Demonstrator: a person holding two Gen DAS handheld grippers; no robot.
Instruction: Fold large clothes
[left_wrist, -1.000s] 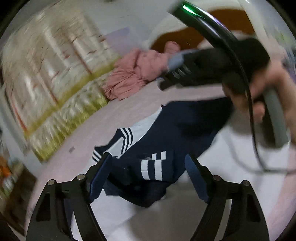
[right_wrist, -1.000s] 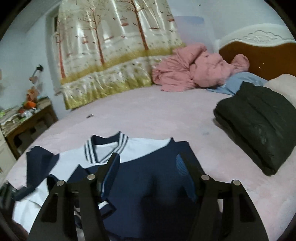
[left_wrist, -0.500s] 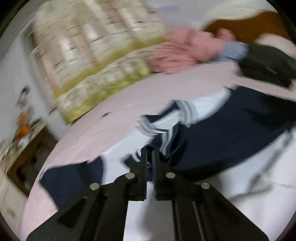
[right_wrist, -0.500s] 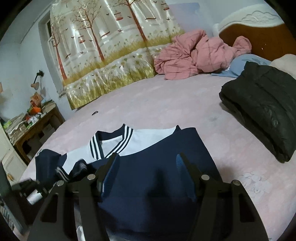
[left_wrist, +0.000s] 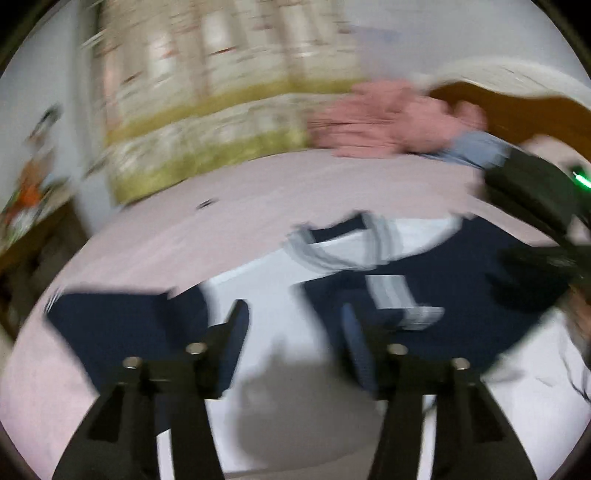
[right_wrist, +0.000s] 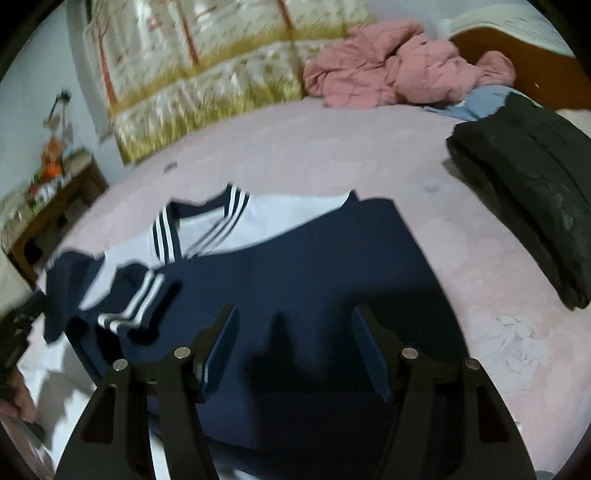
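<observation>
— Since half a second ago, the left gripper (left_wrist: 291, 332) has been swung across the bed (right_wrist: 332, 158), and its jaws, then pressed together, are now being opened; nothing is seen between them. What is seen beneath?

— White cloth of the navy and white top (right_wrist: 303, 266) is seen under the left jaws, though that view is badly blurred. The top is laid flat on the near part of the bed, collar toward the far side, with a striped cuff (right_wrist: 136, 306) folded over onto the chest.

— And the right gripper (right_wrist: 293, 347)?

— Its jaws are held apart over the navy front of the top, with nothing clamped; whether the cloth is touched cannot be told.

— How is the surface described?

— A pale pink sheet is spread over the bed, faintly patterned with flowers near the right edge. A crumpled pink quilted jacket (right_wrist: 399, 77) is heaped at the far end, with a blue cloth (right_wrist: 480, 103) beside it. A dark garment (right_wrist: 532, 206), smooth and slightly shiny, is folded into a thick block on the right, well apart from the top.

— And the room?

— A glossy curtain (right_wrist: 207, 66) printed with trees and grass is hung behind the bed. A brown headboard (right_wrist: 546, 62) with a white carved rim is seen at the far right, and a cluttered wooden table (right_wrist: 59, 199) at the left.
</observation>
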